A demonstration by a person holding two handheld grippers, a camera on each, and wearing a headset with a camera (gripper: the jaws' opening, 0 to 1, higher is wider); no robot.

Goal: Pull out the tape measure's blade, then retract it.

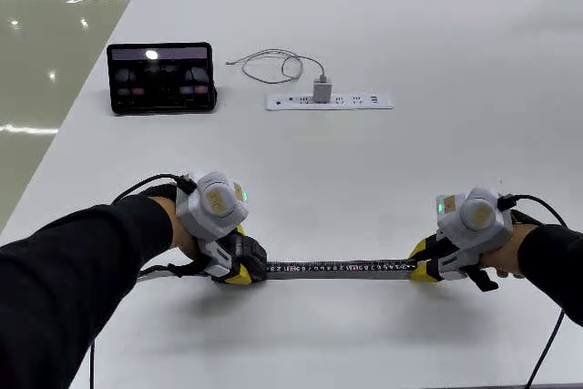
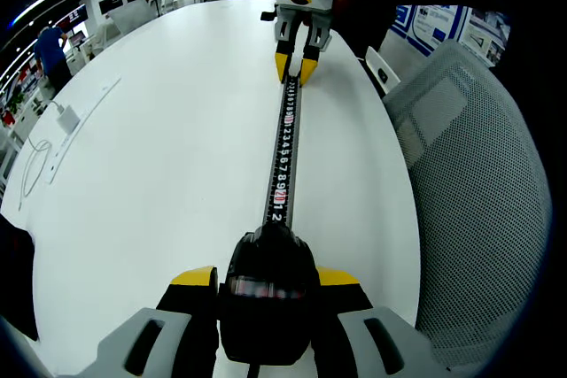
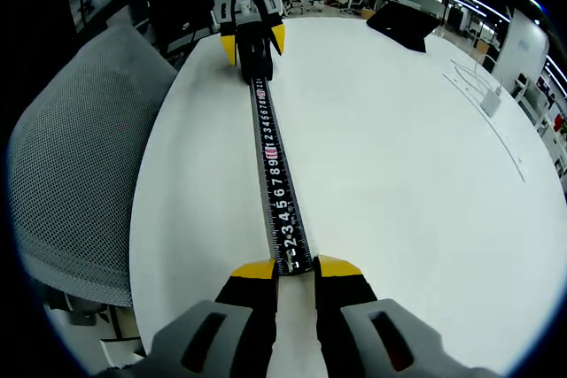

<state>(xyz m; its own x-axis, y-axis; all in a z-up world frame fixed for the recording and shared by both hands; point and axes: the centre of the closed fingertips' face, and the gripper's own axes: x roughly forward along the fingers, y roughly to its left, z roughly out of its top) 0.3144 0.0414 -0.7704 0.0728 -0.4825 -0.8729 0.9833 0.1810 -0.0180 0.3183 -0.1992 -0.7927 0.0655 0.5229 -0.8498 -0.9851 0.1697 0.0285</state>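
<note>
A black tape measure case (image 1: 246, 261) lies on the white table (image 1: 364, 161) near its front edge, and my left gripper (image 1: 240, 267) is shut on it. In the left gripper view the case (image 2: 268, 298) sits between the yellow-tipped jaws of the left gripper (image 2: 268, 279). The black blade (image 1: 342, 269) with white numbers runs flat along the table to the right. My right gripper (image 1: 420, 261) is shut on the blade's end. In the right gripper view the blade (image 3: 275, 174) ends between the tips of the right gripper (image 3: 295, 267).
A dark tablet (image 1: 161, 76) stands at the back left. A white power strip (image 1: 328, 100) with a charger and a looped cable (image 1: 273, 63) lies mid-table. A grey mesh chair (image 2: 469, 201) is beside the table's front edge.
</note>
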